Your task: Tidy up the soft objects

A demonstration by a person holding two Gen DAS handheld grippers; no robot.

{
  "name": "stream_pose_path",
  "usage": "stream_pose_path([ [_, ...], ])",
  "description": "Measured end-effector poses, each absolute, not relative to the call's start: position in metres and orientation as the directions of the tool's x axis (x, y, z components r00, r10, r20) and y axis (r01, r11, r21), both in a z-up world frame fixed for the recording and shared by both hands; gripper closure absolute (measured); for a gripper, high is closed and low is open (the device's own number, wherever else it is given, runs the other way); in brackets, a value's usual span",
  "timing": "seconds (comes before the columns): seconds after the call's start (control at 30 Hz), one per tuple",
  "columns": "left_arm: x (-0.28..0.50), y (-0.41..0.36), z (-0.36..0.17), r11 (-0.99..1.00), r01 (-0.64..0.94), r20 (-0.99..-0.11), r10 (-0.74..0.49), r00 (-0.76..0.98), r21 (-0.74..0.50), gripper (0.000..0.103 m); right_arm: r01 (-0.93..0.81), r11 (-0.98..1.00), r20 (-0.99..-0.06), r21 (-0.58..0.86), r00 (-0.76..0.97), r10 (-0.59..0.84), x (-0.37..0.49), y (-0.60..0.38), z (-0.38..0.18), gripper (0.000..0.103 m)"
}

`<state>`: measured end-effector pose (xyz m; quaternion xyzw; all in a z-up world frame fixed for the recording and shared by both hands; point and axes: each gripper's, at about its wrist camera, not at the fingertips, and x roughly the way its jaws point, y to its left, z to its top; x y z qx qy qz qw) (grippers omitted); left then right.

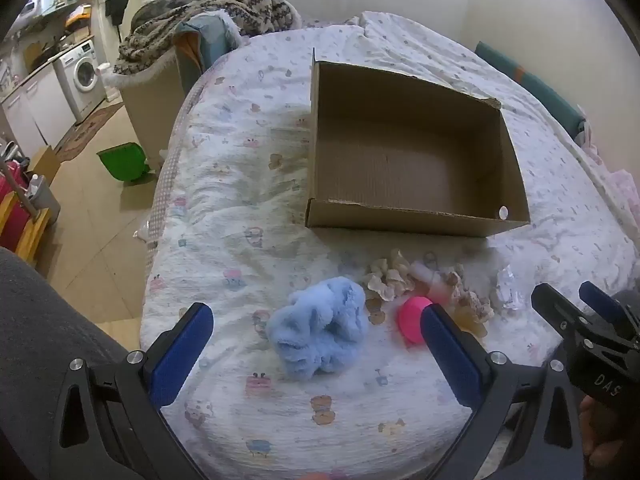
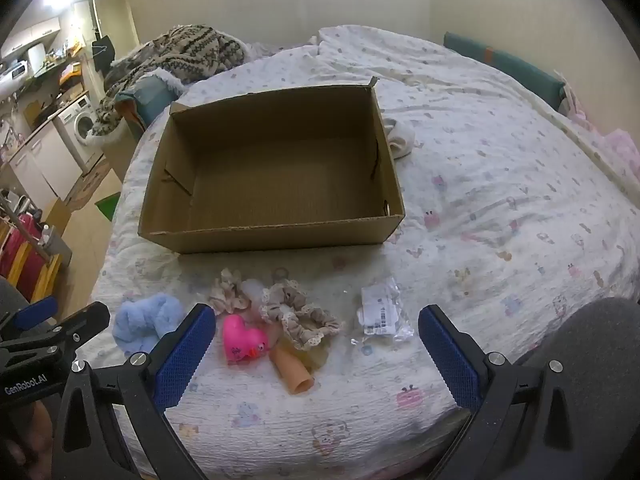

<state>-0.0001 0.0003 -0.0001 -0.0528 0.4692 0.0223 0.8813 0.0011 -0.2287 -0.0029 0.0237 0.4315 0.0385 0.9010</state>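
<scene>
1. My left hand-held gripper (image 1: pixel 316 332) is spread wide around the fluffy light-blue scrunchie (image 1: pixel 320 326) on the bed (image 1: pixel 240 208).
2. My right hand-held gripper (image 2: pixel 316 332) gapes wide, holding nothing.
3. The brown cardboard box (image 2: pixel 276 236) sits beyond.

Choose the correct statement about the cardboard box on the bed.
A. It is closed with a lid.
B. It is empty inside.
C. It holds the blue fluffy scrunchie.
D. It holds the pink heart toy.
B: both views show the bare floor of the open cardboard box, while the blue fluffy scrunchie and the pink heart toy lie on the bed in front of it.
</scene>
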Motion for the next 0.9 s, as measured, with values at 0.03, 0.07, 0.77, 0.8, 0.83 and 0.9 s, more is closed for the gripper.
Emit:
stream_pose_path([
  [0.03, -0.0003, 0.0003, 0.0001, 0.993, -0.089, -0.829, -0.010, 0.560, -0.072, 0.000, -0.048, 0.996, -0.776, 0.078, 0.624, 0.091, 0.0014, -0.2288, -0.0028, 0.000],
  [0.07, -0.0004, 0.0004, 0.0003, 0.994, -0.088, -0.828, -0.009, 0.561, -0.071, 0.000, -0.048, 0.996, -0.774, 0.078, 0.626, 0.091, 0.0014, -0.2288, -0.0026, 0.000],
  [0.77, -0.0012, -0.0009, -0.0045, 0.994, -0.086, -0.832, -0.002, 0.555, -0.060, 0.000, -0.044, 0.995, -0.779, 0.094, 0.619, 0.101, 0.0014, -0.2308, -0.0054, 0.000],
  [0.8, -0.0010, -0.0009, -0.0042, 0.994, -0.087, -0.832, -0.001, 0.554, -0.059, 0.000, -0.043, 0.995, -0.779, 0.094, 0.619, 0.101, 0.0015, -0.2308, -0.0055, 0.000],
  [0.83, -0.0010, -0.0010, -0.0042, 0.994, -0.087, -0.832, -0.001, 0.554, -0.059, 0.000, -0.044, 0.995, -0.779, 0.095, 0.619, 0.102, 0.0014, -0.2310, -0.0057, 0.000],
  [0.9, -0.0010, -0.0009, -0.0040, 0.994, -0.087, -0.833, -0.001, 0.554, -0.059, 0.000, -0.043, 0.995, -0.779, 0.095, 0.618, 0.101, 0.0014, -0.2306, -0.0057, 0.000],
])
